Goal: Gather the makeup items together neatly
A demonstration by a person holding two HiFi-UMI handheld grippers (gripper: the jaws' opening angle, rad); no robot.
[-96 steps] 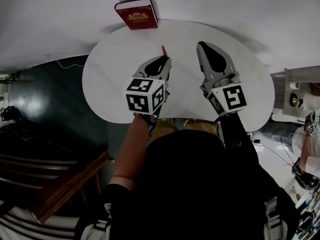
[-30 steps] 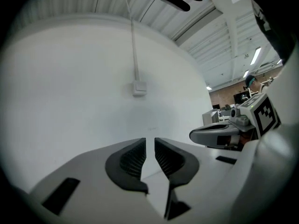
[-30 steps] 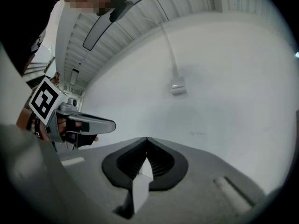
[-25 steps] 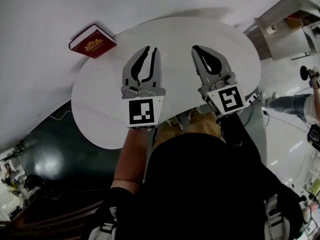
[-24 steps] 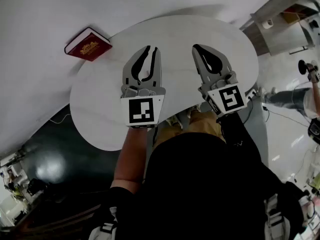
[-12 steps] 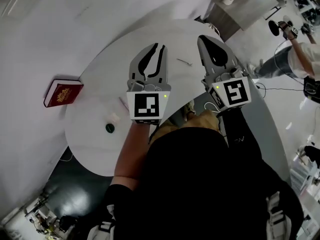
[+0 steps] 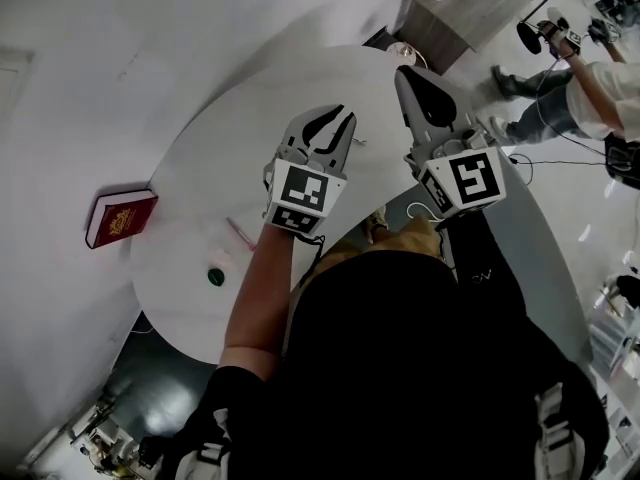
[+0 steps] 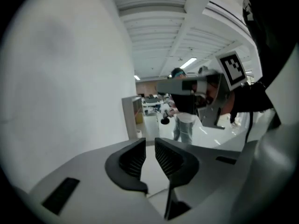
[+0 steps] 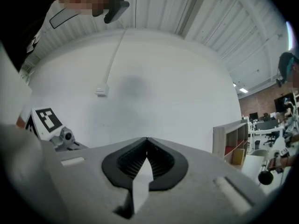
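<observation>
Makeup items, a small dark round pot point(image 7: 214, 277) and a thin pink stick point(image 7: 238, 232), are seen lying near each other at the near left of the white round table point(image 7: 250, 148), well apart from both grippers. The left gripper point(image 7: 330, 133) is held with its jaws narrowly parted and nothing between them. The right gripper point(image 7: 420, 83) is held with its jaws closed together, empty. A red book point(image 7: 120, 217) is seen left of the table.

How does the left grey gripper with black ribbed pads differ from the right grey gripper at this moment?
The left gripper has its jaws a narrow gap apart, while the right gripper has its jaw tips touching. The left gripper faces the open room, where there is a standing person. The right gripper faces a bare white wall. Both hold nothing, and both are grey with black ribbed pads.
</observation>
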